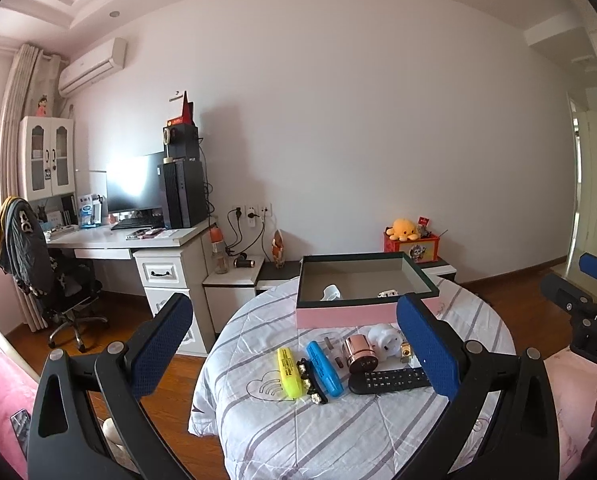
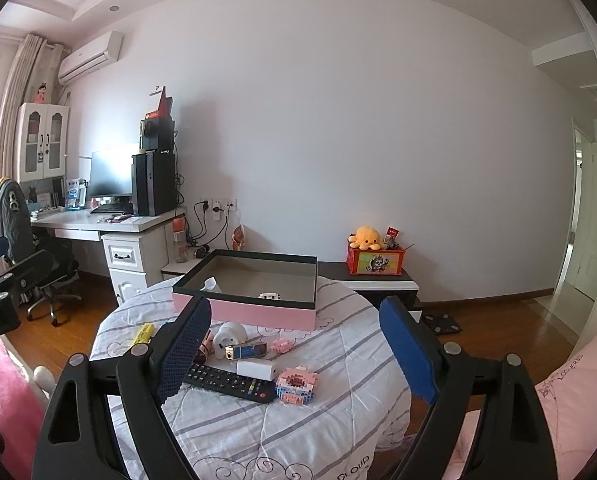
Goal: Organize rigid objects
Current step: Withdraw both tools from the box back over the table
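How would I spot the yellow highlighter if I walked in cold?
Find the round table under a striped quilt, with a pink box at its far side. In the row of items before the box, the yellow highlighter lies farthest left, beside a blue marker; nothing else there is bright yellow.

Daylight comes in from my left, by the curtain [image 1: 20, 92], and the room is evenly bright. It glares white off the monitor [image 1: 132, 184] in my left view. A soft shadow falls on the wall [image 1: 338, 120] behind the computer tower [image 1: 182, 194]. Both fisheye views bow straight lines and go black in the corners. Focus is sharp throughout.
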A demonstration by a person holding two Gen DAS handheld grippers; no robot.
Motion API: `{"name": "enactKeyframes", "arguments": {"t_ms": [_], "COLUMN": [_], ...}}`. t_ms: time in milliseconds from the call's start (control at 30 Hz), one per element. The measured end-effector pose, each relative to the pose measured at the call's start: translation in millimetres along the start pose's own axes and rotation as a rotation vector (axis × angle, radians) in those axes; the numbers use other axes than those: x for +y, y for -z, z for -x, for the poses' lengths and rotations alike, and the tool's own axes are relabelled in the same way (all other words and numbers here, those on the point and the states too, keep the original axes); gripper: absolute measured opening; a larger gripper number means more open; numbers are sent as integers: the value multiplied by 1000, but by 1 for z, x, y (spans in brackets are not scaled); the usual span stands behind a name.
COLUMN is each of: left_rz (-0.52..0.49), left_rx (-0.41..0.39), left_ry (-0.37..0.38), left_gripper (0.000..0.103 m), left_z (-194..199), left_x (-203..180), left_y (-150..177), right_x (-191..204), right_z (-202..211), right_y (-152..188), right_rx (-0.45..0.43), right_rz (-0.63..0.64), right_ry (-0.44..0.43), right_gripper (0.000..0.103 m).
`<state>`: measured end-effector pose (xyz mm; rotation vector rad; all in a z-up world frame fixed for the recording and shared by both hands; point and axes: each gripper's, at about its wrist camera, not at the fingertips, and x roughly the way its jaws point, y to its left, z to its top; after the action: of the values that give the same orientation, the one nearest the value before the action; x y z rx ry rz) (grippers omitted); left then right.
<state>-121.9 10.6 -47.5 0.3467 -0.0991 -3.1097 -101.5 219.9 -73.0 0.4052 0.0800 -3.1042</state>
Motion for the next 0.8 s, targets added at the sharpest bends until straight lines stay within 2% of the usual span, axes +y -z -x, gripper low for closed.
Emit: {"name": "enactKeyframes", "arguments": {"t_ms": [367,667,800], "left_rz": [-17,-10,-24], "left_rx": [51,203,273], "left_ry": [24,62,55], "left_gripper": [103,103,103], "left_z": [-20,-75,-99], "left_x": [-8,-7,-7], "left_y": [11,45,62], "right_x": [-6,-23,-29], "right_z": [-19,-66,-93], "right_y": [15,49,70], "right_rx": [57,191,265], "right_rz": [-9,-36,-47], "right_ry": [5,21,22], "right_gripper": [88,88,88]}}
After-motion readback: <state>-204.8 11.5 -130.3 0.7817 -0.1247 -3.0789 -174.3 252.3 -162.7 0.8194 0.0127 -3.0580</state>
